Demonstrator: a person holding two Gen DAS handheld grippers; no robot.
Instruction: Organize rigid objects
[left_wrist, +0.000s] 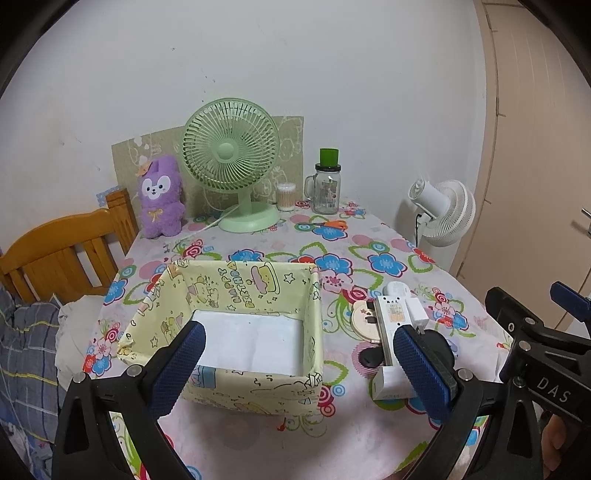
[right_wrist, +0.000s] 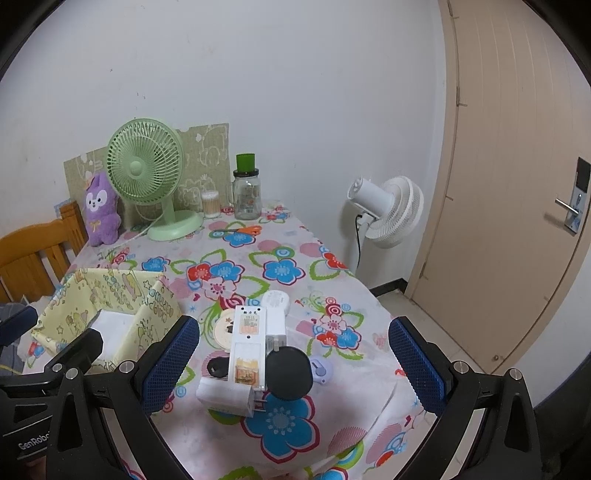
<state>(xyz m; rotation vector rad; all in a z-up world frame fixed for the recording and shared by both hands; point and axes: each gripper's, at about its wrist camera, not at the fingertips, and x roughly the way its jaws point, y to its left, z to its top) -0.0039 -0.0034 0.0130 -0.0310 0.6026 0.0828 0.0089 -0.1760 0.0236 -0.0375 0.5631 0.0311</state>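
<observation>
Two handheld grippers hover above a worktop (right_wrist: 295, 254) draped in a floral cloth. The left gripper (left_wrist: 299, 365), jaws released and holding nothing, hangs over an open-topped pale-yellow cartoon-print storage box (left_wrist: 236, 291) with a white floor. The right gripper (right_wrist: 295, 362), jaws likewise spread and unloaded, frames a cluster of small rigid items just beside the box's right wall: a long white printed carton (right_wrist: 248, 343), a white plug adapter (right_wrist: 229, 397), a black rounded charger (right_wrist: 290, 373) and a small lilac gadget (right_wrist: 321, 369). A mint-green desk fan (left_wrist: 232, 155), purple plush rabbit (left_wrist: 160, 195) and glass mason jar (left_wrist: 327, 190) line the far edge.
</observation>
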